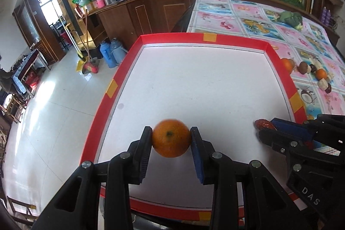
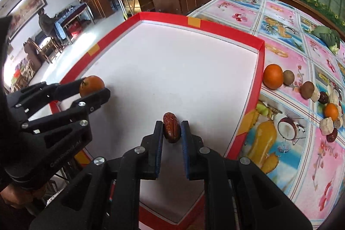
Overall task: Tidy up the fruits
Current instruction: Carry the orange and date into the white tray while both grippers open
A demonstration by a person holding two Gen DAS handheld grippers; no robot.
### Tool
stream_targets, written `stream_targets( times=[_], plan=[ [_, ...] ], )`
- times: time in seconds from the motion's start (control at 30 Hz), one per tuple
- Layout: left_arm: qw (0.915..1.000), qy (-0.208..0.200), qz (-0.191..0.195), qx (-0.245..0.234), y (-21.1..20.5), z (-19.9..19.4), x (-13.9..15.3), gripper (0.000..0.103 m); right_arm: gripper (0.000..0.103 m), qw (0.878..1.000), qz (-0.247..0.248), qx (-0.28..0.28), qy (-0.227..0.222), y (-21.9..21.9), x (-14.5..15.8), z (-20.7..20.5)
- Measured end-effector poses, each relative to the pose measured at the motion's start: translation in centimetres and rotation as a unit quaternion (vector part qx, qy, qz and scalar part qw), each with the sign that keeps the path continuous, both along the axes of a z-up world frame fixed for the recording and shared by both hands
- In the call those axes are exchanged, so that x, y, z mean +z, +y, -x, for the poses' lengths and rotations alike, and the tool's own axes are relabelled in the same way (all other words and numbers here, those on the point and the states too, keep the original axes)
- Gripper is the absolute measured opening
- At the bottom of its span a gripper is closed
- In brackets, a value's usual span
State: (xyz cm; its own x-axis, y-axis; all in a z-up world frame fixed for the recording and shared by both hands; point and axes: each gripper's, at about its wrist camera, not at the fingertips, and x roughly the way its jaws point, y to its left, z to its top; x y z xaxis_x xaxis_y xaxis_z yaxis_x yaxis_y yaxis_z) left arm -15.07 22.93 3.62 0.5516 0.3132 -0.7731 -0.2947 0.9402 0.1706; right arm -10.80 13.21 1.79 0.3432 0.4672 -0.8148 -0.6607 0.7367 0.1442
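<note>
Two fruits were in transit over the red-walled tray: the left gripper clamped an orange near its left wall, the right gripper pinched a red date. Released high, the round orange would likely roll; the narrowly held date could slip.
</note>
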Motion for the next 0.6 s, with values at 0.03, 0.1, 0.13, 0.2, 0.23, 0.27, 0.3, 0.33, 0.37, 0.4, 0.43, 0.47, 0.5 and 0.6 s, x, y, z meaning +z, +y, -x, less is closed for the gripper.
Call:
stream_targets(
  times=[0.03, 0.1, 0.13, 0.2, 0.23, 0.27, 0.3, 0.33, 0.37, 0.4, 0.43, 0.47, 0.5, 0.6],
  plan=[
    [1.0000, 0.000, -0.003, 0.003, 0.0, 0.1, 0.1, 0.043, 0.019, 1.000, 0.005, -0.001, -0.001, 0.1, -0.1, 0.0],
    [0.9998, -0.004, -0.015, 0.013, 0.0, 0.2, 0.3, 0.064, 0.019, 1.000, 0.014, 0.002, 0.000, 0.2, -0.2, 0.1],
    [0.9997, -0.008, -0.020, 0.014, 0.1, 0.3, 0.4, 0.065, 0.021, 1.000, 0.015, 0.004, 0.000, 0.0, 0.0, 0.2],
    [0.9995, -0.012, -0.025, 0.017, 0.1, 0.4, 0.8, 0.066, 0.028, 1.000, 0.011, 0.005, 0.000, -0.6, 0.5, 0.1],
    [0.9995, -0.013, -0.024, 0.019, 0.1, 0.4, 1.0, 0.068, 0.038, 1.000, -0.002, 0.003, -0.001, -1.3, 0.9, -0.1],
    [0.9995, -0.015, -0.021, 0.020, 0.1, 0.3, 1.1, 0.072, 0.050, 1.000, -0.014, 0.000, -0.003, -1.9, 1.3, -0.2],
    [0.9994, -0.018, -0.020, 0.021, -0.1, 0.3, 1.3, 0.073, 0.055, 1.000, -0.029, -0.006, -0.009, -2.7, 1.9, -0.3],
    [0.9994, -0.018, -0.021, 0.020, -0.2, 0.2, 1.4, 0.073, 0.060, 0.998, -0.049, -0.017, -0.022, -4.0, 2.7, -0.4],
    [0.9994, -0.018, -0.021, 0.019, -0.4, 0.1, 1.5, 0.075, 0.061, 0.997, -0.061, -0.025, -0.032, -5.0, 3.2, -0.5],
    [0.9995, -0.018, -0.022, 0.017, -0.7, 0.0, 1.6, 0.076, 0.061, 0.996, -0.070, -0.032, -0.040, -5.9, 3.7, -0.6],
    [0.9995, -0.017, -0.022, 0.015, -1.0, -0.2, 1.6, 0.077, 0.061, 0.995, -0.081, -0.045, -0.049, -7.5, 4.3, -1.0],
    [0.9995, -0.016, -0.023, 0.012, -1.4, -0.3, 1.7, 0.078, 0.061, 0.993, -0.085, -0.055, -0.054, -8.7, 4.6, -1.2],
    [0.9996, -0.016, -0.023, 0.006, -2.0, -0.5, 1.9, 0.078, 0.062, 0.992, -0.088, -0.071, -0.061, -10.2, 4.8, -1.7],
    [0.9995, -0.018, -0.023, -0.011, -3.7, -1.1, 2.4, 0.078, 0.062, 0.987, -0.083, -0.119, -0.066, -14.2, 4.6, -2.9]
  ],
)
